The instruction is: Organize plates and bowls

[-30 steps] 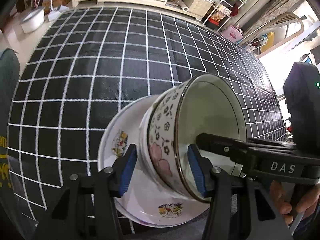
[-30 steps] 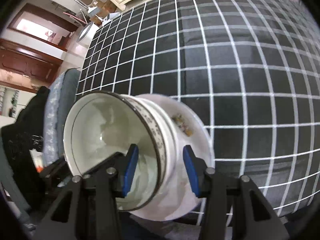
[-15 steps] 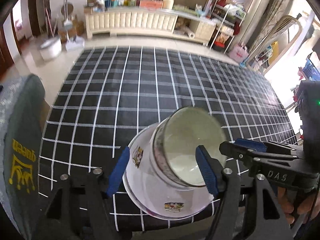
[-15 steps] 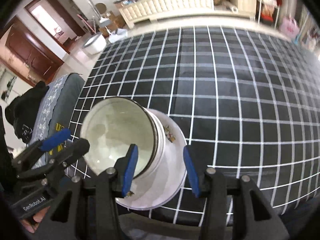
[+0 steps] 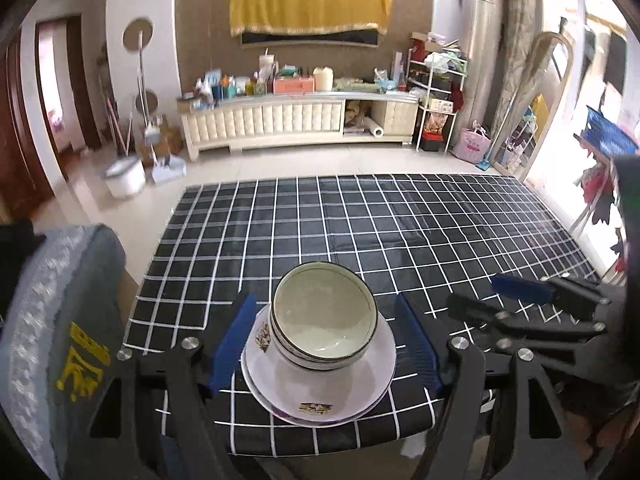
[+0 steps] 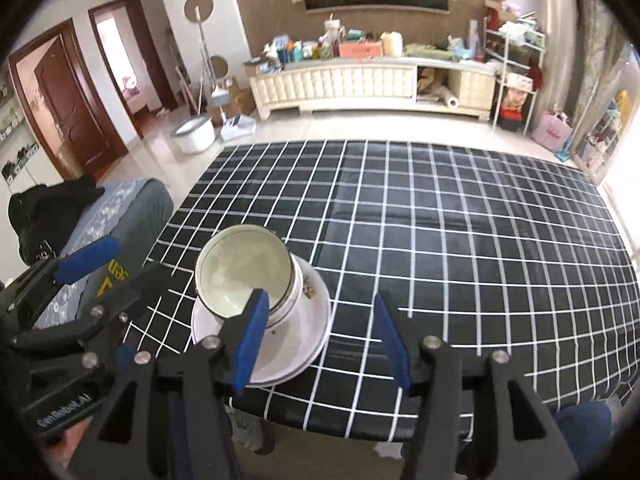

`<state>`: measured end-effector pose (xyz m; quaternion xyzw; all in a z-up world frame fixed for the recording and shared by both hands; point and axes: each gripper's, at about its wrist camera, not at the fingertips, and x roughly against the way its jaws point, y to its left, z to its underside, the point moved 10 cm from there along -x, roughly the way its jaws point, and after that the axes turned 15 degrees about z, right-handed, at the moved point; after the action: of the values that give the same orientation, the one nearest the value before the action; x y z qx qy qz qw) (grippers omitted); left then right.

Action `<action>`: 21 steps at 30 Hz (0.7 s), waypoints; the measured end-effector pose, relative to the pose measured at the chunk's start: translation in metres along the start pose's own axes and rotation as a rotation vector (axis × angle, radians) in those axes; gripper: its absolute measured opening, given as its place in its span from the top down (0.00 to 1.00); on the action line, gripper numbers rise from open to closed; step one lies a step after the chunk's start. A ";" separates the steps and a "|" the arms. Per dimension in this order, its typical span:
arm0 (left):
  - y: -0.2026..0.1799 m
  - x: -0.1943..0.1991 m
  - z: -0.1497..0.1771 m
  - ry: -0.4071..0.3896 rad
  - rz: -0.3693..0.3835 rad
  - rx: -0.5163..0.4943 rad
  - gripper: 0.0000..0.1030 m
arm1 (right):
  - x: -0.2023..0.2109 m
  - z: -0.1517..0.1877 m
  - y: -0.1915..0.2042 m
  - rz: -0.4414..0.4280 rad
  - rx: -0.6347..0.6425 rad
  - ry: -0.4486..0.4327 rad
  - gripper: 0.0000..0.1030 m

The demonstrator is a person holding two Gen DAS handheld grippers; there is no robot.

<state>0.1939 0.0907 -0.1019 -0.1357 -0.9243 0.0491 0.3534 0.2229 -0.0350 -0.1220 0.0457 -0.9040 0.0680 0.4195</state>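
Your bowls (image 5: 324, 320) sit nested one inside another on a stack of white plates (image 5: 320, 392), near the front edge of the counter (image 5: 440, 232) and toward its left side. The checked black-and-white cloth covers the rest of the counter, bare beyond the stack.

Your left tool (image 5: 324, 340) hangs above and in front of the stack with its blue pads (image 5: 232, 344) spread wide — one pad to each side of the plates, neither touching them. It holds nothing.

Your right tool (image 6: 320, 340) is also spread and empty. Seen from its own camera, the stack lies to its left; the left pad (image 6: 250, 340) overlaps the bowls in the picture, but you cannot tell from this angle whether it touches them. The right pad is over bare cloth.

A grey cushioned chair (image 5: 60, 320) with yellow lettering stands just beside the counter's left edge — a black garment (image 6: 44, 208) lies on top of it.
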 end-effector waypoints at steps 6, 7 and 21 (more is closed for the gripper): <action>-0.014 0.025 -0.001 -0.068 -0.054 -0.006 0.32 | 0.024 0.006 -0.027 0.041 -0.025 -0.061 0.43; -0.015 0.030 -0.001 -0.088 -0.064 0.003 0.32 | 0.027 0.008 -0.030 0.045 -0.029 -0.067 0.43; -0.055 0.086 0.014 -0.218 -0.063 -0.034 0.18 | 0.099 0.019 -0.047 0.080 -0.032 -0.281 0.24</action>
<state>0.1110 0.0628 -0.0471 -0.1062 -0.9617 0.0369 0.2500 0.1519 -0.0871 -0.0547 0.0118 -0.9559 0.0630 0.2867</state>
